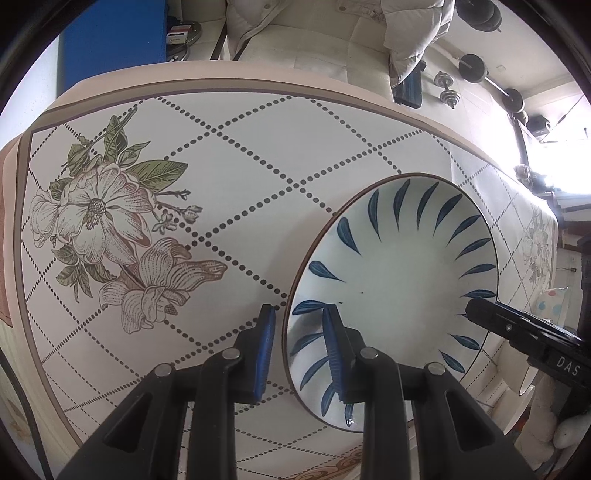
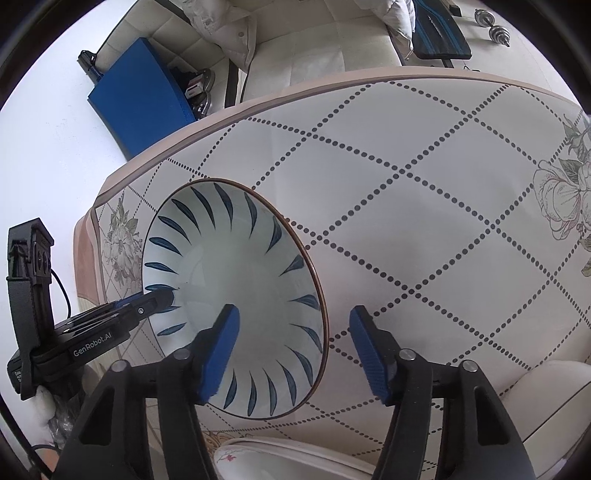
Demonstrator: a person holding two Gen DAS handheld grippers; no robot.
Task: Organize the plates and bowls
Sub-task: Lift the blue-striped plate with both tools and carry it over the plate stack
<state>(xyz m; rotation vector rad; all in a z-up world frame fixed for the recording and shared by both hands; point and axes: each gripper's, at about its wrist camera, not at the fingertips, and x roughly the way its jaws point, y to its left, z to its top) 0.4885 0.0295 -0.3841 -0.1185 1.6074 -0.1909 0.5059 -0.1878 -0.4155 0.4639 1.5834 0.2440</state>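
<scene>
Left claw (image 1: 300, 325) straddles the near-left rim of the blue-leaf bowl (image 1: 395, 280), one blue pad outside the wall, the other inside; the gap is narrow but whether the pads actually bite the rim cannot be told from either view. Right claw (image 2: 293, 325) is spread wide, nothing between its pads: its left pad hangs over the bowl's inside (image 2: 236, 280), its right pad over bare tablecloth (image 2: 424, 206), so the bowl's right rim sits between them. Just below the right claw, nearest the lens, the rim of a white dish with a small pink flower mark (image 2: 258, 448) shows; likely the next piece or the stack target, not certain. Step in hand, as I judge it: taking hold of the bowl, left side first. Next move calls for closing firmly on the rim and a level lift, since a thin glazed wall may slip in a one-sided pinch; the right claw could steady the far edge. Bowl sits upright on the cloth, ahead of both claws. Writing: "GenRobot.AI" on the left tool's body (image 2: 96, 341) in the right view; "DAS" on the right tool (image 1: 565, 363) in the left view. Farther off, beyond the table edge: blue pad (image 2: 140, 99), pale jacket (image 1: 332, 26), dumbbells (image 1: 447, 90).
</scene>
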